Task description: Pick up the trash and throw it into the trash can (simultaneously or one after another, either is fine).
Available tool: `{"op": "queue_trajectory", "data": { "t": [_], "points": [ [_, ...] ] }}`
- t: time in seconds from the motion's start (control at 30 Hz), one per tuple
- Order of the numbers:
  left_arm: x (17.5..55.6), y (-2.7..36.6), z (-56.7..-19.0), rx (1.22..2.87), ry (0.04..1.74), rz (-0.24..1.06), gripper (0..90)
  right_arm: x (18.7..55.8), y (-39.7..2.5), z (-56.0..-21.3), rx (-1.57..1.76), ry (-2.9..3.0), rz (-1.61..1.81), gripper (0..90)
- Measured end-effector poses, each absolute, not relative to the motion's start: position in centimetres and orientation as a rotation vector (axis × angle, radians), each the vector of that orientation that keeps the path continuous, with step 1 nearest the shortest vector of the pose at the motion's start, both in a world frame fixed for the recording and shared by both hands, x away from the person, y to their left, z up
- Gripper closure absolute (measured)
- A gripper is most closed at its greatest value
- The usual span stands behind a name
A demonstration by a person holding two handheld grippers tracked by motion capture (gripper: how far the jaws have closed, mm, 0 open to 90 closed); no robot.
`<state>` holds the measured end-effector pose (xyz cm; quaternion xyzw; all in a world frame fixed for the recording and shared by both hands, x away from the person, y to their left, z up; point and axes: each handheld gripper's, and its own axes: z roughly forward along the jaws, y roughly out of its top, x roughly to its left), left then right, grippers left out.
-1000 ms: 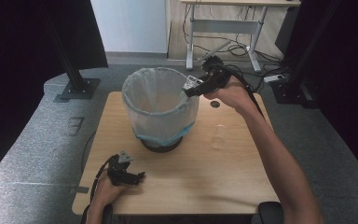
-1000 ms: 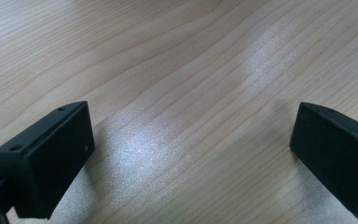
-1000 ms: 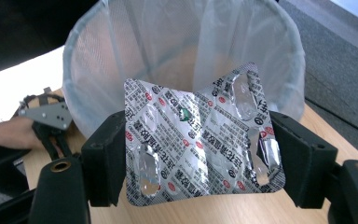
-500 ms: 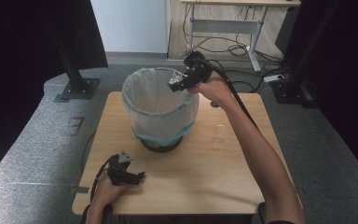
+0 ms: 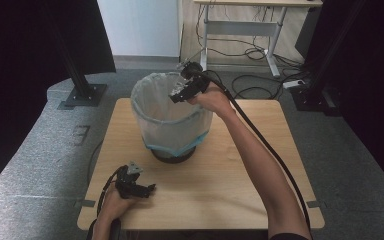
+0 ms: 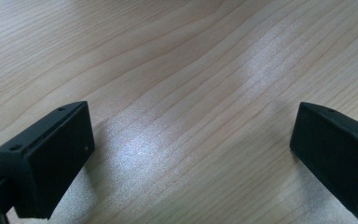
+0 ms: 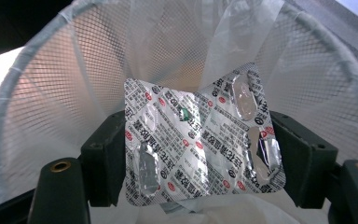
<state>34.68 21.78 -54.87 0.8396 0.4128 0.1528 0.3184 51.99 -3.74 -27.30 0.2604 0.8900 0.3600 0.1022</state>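
In the right gripper view, the right tool (image 7: 198, 154) pinches a pill pack (image 7: 200, 149) by its two side edges, one jaw on each side. The jaws hide those edges. In the high view the right tool (image 5: 180, 94) is small and dark, and the pack is too small to make out there.

The pack is a flat silver sheet, a bit bent and wrinkled. It has red dots and tiny black writing all over, too small to read. Some clear bumps show on it, and they look squashed. One little green spot sits near its top middle.

The pack hangs over the open mouth of the bin (image 5: 172, 120), near the bin's far rim. The bin is made of wire mesh with a thin white bag (image 7: 168, 42) inside, and a strip of blue shows low on it in the high view. The pack covers the bottom of the bin, so what lies in there cannot be seen. The bin stands by the far edge of the tabletop (image 5: 240, 170), toward its left side.

The left tool (image 5: 139, 189) sits low by the near left corner of the tabletop, well apart from the bin. Its jaws are spread wide with only bare wood between them. Whether they touch the wood cannot be told.
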Motion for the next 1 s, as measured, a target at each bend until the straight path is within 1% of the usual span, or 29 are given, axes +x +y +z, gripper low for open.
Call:
{"op": "queue_trajectory", "data": {
  "t": [0.07, 0.1, 0.13, 0.17, 0.23, 0.33, 0.67, 1.0],
  "points": [
    [34.7, 21.8, -54.9, 2.211, 1.084, 0.402, 0.0, 52.1, -3.4, -27.7, 0.758, 2.640, 1.053, 22.9],
    [34.7, 21.8, -54.9, 2.210, 1.086, 0.403, 0.0, 52.2, -3.1, -28.0, 0.735, 2.658, 1.038, 18.7],
    [34.7, 21.8, -54.9, 2.210, 1.086, 0.403, 0.0, 52.2, -3.1, -28.0, 0.735, 2.658, 1.038, 18.7],
    [34.7, 21.8, -54.9, 2.209, 1.086, 0.403, 0.0, 52.2, -2.9, -28.3, 0.719, 2.652, 1.033, 12.1],
    [34.7, 21.8, -54.9, 2.210, 1.086, 0.403, 0.0, 52.2, -2.8, -28.4, 0.716, 2.650, 1.034, 11.3],
    [34.7, 21.8, -54.9, 2.210, 1.085, 0.403, 0.0, 52.1, -2.9, -28.3, 0.714, 2.642, 1.036, 4.1],
    [34.7, 21.7, -54.9, 2.207, 1.089, 0.403, 0.0, 51.2, -4.6, -27.1, 0.707, 2.607, 1.068, 2.5],
    [34.7, 21.7, -54.9, 2.207, 1.091, 0.403, 0.0, 50.4, -6.7, -26.7, 0.747, 2.575, 1.075, 1.5]
  ]
}}
